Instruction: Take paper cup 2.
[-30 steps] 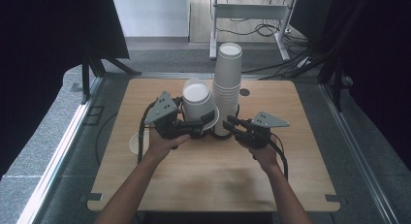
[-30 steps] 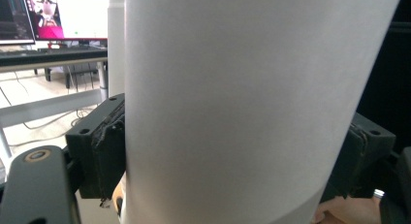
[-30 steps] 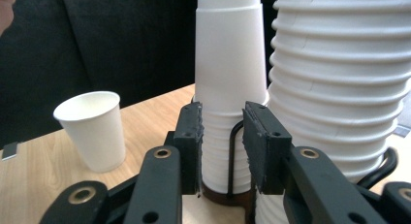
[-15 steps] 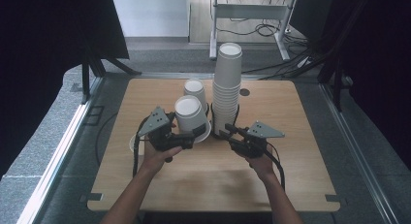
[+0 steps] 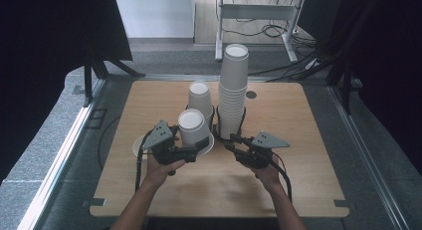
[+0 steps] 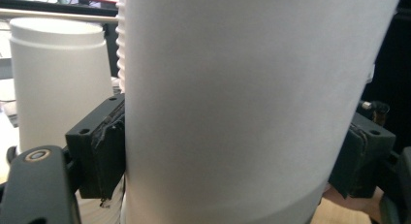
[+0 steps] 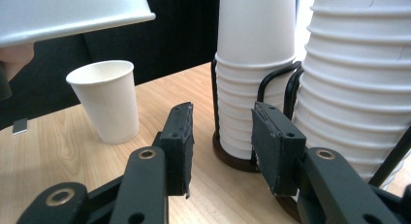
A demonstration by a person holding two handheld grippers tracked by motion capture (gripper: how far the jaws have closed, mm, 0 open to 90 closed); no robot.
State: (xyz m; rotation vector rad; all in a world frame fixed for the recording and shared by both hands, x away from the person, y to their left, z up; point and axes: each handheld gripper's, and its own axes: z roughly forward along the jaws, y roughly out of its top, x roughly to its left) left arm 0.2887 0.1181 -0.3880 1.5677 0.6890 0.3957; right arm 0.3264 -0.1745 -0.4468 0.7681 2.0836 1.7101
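1. Wooden worktop point(image 5: 298, 155) carries a tall cup stack point(image 5: 233, 90).
2. Left gripper point(image 5: 191, 151) clamps an inverted cup point(image 5: 193, 129), lifted near the stack; placing seemingly remains.
3. Right gripper point(image 5: 233, 143) is apart, empty, just beside the stack.

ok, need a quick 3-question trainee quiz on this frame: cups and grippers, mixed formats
1. True or false: the left gripper is shut on an upside-down paper cup.
2. The right gripper is: A) open, holding nothing B) shut on the tall stack C) shut on the upright cup.
3. Fill in: the tall stack and the short stack each stand in a black wire ____.

Key: 1 true; 2 A; 3 holder.
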